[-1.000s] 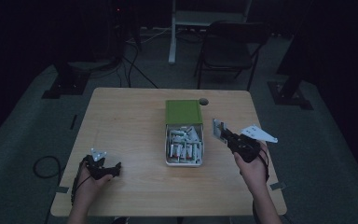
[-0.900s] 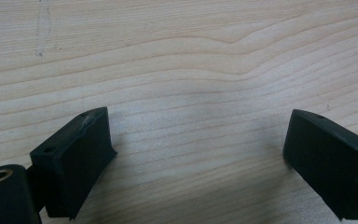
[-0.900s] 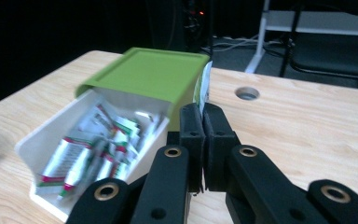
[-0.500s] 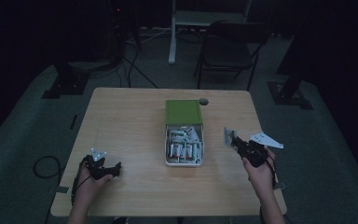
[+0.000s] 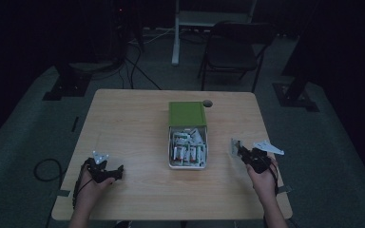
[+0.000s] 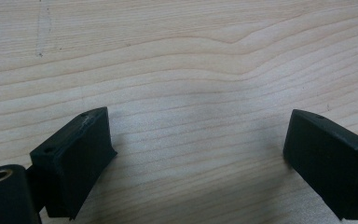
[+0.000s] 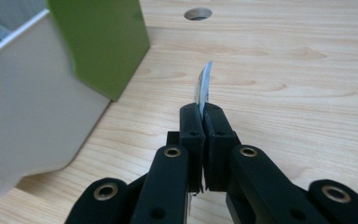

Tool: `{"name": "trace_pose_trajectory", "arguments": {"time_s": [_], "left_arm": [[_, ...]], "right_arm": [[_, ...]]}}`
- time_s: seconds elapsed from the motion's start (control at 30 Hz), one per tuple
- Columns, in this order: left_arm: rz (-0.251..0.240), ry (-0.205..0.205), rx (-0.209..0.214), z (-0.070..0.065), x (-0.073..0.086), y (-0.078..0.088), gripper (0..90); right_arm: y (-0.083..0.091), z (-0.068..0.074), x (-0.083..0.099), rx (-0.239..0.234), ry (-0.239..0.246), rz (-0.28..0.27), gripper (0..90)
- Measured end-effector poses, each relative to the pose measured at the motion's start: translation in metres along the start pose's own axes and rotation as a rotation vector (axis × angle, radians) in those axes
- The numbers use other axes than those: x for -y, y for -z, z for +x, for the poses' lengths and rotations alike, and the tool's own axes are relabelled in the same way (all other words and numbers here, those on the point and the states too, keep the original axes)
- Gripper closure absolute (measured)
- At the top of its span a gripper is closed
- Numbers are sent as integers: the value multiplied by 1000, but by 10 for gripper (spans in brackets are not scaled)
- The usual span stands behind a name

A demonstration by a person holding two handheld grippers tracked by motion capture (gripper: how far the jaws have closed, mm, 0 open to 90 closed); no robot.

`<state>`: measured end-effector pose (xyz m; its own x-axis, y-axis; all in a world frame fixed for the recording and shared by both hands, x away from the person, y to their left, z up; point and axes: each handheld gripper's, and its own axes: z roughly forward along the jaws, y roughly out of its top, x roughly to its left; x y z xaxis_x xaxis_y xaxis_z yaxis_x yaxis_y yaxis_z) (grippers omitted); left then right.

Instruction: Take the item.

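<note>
We are in what looks like a dim lab or recording studio, not a home. Our wooden desk (image 5: 133,123) stands alone on grey carpet (image 5: 38,128), with dark stand bases (image 5: 66,88) set around it and black cables (image 5: 138,71) trailing across the floor. Behind it we see a folding chair (image 5: 230,47) and the white leg of another bench (image 5: 176,31). The desk has a cable hole (image 5: 207,103), as office furniture does.

Bare table (image 6: 191,70) lies between and ahead of the left gripper's (image 6: 200,154) 2 wide-set jaws. Left of the right gripper's (image 7: 204,112) closed jaws the box (image 7: 32,93) blocks passage; ahead and to their right, tabletop stays free up to 1 hole (image 7: 198,13).
</note>
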<state>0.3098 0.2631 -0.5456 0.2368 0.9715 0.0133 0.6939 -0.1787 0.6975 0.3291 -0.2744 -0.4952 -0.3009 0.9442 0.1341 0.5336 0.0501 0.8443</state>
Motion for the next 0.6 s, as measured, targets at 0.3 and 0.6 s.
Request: {"name": "trace_pose_trajectory", "arguments": {"time_s": [0.3, 0.6], "left_arm": [[0, 0, 0, 0, 0, 0, 82], [0, 1, 0, 0, 0, 0, 82]], "right_arm": [[-5, -13, 11, 58, -8, 16, 879], [-11, -33, 17, 101, -38, 47, 839]]}}
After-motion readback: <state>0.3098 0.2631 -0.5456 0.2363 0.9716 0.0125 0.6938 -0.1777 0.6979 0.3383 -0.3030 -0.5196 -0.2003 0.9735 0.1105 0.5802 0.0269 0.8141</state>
